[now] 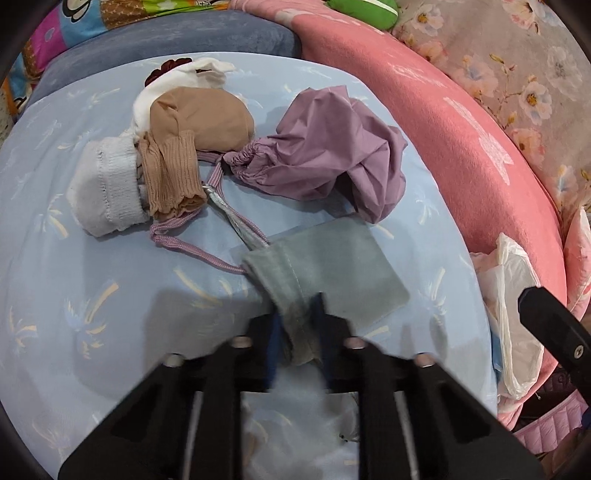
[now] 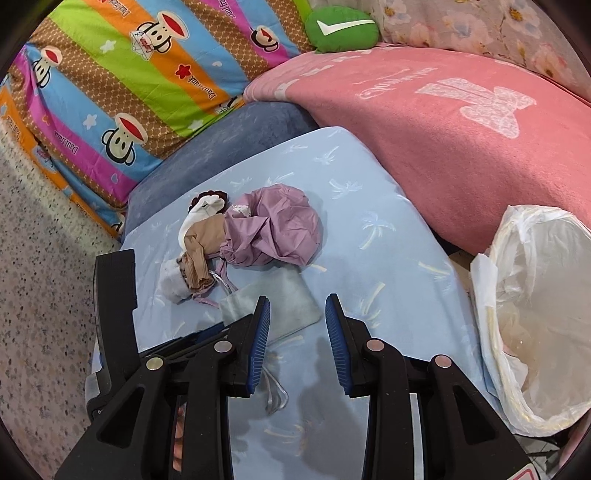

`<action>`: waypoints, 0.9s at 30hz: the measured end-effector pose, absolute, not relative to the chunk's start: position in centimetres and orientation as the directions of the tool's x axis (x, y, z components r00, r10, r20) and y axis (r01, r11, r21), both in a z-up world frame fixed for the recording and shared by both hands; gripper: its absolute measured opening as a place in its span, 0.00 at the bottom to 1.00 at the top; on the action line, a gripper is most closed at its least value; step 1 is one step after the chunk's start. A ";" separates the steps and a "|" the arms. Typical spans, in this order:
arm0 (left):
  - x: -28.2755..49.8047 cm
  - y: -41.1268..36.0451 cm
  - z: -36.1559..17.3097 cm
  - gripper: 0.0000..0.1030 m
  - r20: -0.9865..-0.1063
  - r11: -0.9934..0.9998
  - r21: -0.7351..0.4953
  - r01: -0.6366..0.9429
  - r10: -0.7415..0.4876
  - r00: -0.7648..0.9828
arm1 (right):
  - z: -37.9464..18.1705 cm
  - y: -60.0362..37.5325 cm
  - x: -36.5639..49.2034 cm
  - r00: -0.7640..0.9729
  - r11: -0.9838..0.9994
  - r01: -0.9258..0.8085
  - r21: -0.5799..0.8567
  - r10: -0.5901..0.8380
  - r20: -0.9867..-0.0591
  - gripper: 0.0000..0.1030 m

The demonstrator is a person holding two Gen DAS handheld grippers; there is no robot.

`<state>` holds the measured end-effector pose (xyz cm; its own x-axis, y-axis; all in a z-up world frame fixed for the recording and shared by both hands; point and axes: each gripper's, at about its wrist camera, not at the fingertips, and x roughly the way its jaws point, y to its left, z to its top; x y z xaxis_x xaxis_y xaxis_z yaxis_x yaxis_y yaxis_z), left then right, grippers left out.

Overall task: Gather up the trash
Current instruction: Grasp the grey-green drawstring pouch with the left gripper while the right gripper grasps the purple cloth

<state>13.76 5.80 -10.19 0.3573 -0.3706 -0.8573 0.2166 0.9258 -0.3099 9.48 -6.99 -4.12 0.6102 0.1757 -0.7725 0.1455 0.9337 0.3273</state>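
Note:
On the light blue sheet [image 1: 74, 295] lies a grey velvet pouch [image 1: 343, 266]. My left gripper [image 1: 298, 310] is shut on the pouch's bunched near edge. Behind it lie a crumpled purple drawstring bag [image 1: 332, 158], a tan stocking [image 1: 195, 122] and a white sock [image 1: 107, 192]. In the right wrist view my right gripper [image 2: 297, 301] stands open with nothing between its fingers, just above the pouch [image 2: 291, 295]. The left gripper's black body [image 2: 114, 295] is beside it on the left. A white plastic bag [image 2: 535, 295] gapes open at the right.
A pink blanket [image 2: 443, 129] borders the sheet at the back right. A striped cartoon quilt [image 2: 110, 74], a blue-grey pillow [image 2: 221, 136] and a green cushion [image 2: 343, 29] lie behind. Speckled floor [image 2: 37, 295] shows at the left. A silvery ribbon [image 2: 277, 395] lies under my right gripper.

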 end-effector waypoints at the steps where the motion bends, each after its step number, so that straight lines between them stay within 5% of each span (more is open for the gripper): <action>1: 13.7 6.0 -9.9 0.05 -0.853 0.924 -0.315 0.217 -0.376 0.361 | -4.2 -6.8 9.8 0.608 0.935 0.142 0.324 0.176 -0.774 0.31; 8: 14.7 8.8 -6.7 0.05 -0.814 0.928 -0.318 0.194 -0.372 0.446 | -4.6 -5.5 13.3 0.605 0.943 0.118 0.311 0.180 -0.776 0.31; 18: 17.3 11.3 -2.6 0.05 -0.758 0.944 -0.282 0.171 -0.328 0.564 | -5.8 -4.2 19.8 0.614 0.936 0.145 0.322 0.170 -0.771 0.63; 27: 19.3 12.0 -1.9 0.05 -0.742 0.950 -0.268 0.160 -0.310 0.594 | -8.7 -3.2 23.0 0.559 0.935 0.153 0.319 0.185 -0.808 0.64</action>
